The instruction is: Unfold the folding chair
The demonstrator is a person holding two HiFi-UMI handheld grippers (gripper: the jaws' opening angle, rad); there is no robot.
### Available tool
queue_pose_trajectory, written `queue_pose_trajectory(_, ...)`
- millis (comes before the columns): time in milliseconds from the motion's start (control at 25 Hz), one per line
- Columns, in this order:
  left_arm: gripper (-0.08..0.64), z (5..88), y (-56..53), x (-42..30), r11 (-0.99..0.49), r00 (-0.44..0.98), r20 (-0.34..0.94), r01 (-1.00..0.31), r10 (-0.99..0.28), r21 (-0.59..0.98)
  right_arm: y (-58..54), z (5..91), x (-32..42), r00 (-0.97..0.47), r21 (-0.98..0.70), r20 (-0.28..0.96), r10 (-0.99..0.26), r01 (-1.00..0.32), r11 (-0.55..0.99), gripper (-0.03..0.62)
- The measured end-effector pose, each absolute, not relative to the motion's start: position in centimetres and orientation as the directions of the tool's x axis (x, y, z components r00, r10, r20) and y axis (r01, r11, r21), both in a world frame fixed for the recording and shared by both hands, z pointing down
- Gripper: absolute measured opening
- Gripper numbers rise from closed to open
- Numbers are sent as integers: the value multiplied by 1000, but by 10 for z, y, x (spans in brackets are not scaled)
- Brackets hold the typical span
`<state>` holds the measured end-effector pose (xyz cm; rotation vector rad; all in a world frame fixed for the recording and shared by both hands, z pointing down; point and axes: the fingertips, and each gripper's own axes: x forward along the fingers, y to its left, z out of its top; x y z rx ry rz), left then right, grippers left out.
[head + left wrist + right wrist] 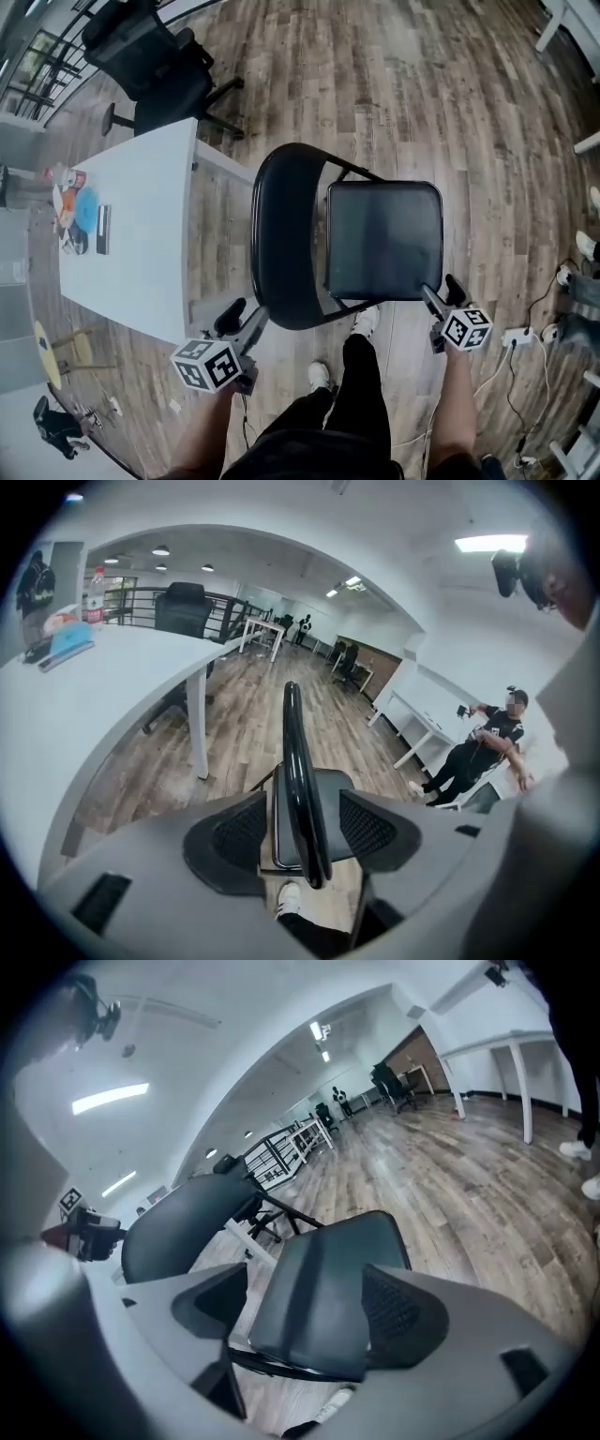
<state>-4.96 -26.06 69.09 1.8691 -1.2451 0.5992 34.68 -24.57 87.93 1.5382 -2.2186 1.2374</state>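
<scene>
Wood-plank floor (422, 84) of an open office, seen from above.

Item 1: person's legs (361, 394) in dark trousers and white shoes (322, 376), standing at the lower edge of the head view.

Item 2: left gripper (246, 319), at the near lower rim of the backrest (281, 234). Its jaws are spread wide. In the left gripper view the backrest's thin black edge stands upright in the gap, with space between it and each ribbed pad (239, 832), so nothing is clamped.

Item 3: right gripper (441, 289), at the near right corner of the seat (384, 239). Its jaws are likewise apart. The dark seat fills the space beyond them in the right gripper view, and no grip is evident.

Item 4: folding chair (337, 178), black with a metal frame, standing on the floor directly before the person. Its seat lies flat and the backrest is to the seat's left.

Item 5: white table (141, 272), just left of the chair, with a small cluster of items (80, 216) at its far-left edge.

Item 6: power strip (518, 336) and cables on the floor at right.

Item 7: black office chair (155, 61), beyond the table's far end.
</scene>
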Motion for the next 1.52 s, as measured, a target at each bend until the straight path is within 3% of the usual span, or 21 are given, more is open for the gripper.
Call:
queue_pose_trajectory(120,219,655,-242,-52,-292,396,668,-918,-630,270,-223,789,281,-427,-424,524,-737,-881,209,348)
queue_pose_trajectory(280,51,595,-196,-57,-386,445,505,-895,-739,224,-164,673,225,-282,-260,457,-844,-949,176,28)
queue_pose_trajectory(320,19,581,-180,-59,-399,470,470,-883,-747,248,-146,649,213,-242,-212,438,-866,-964,162,22)
queue_pose_trajectory(560,5,528,-86,-68,-482,550,342,-834,-762,269,-44,535,169,-126,15,278,-952,-991,136,15)
queue_pose_trajectory(880,5,492,9,-68,-501,557,295,-829,-776,249,55,466,129,-108,26,191,-976,-993,115,15)
queue_pose_trajectory(1120,5,459,66,-49,-546,543,253,-835,-801,64,110,459,105,-160,103,185,-970,-978,181,14)
queue_pose_trajectory(1520,5,441,116,-5,-462,484,228,-875,-845,146,148,423,150,-232,98,90,-969,-966,240,14)
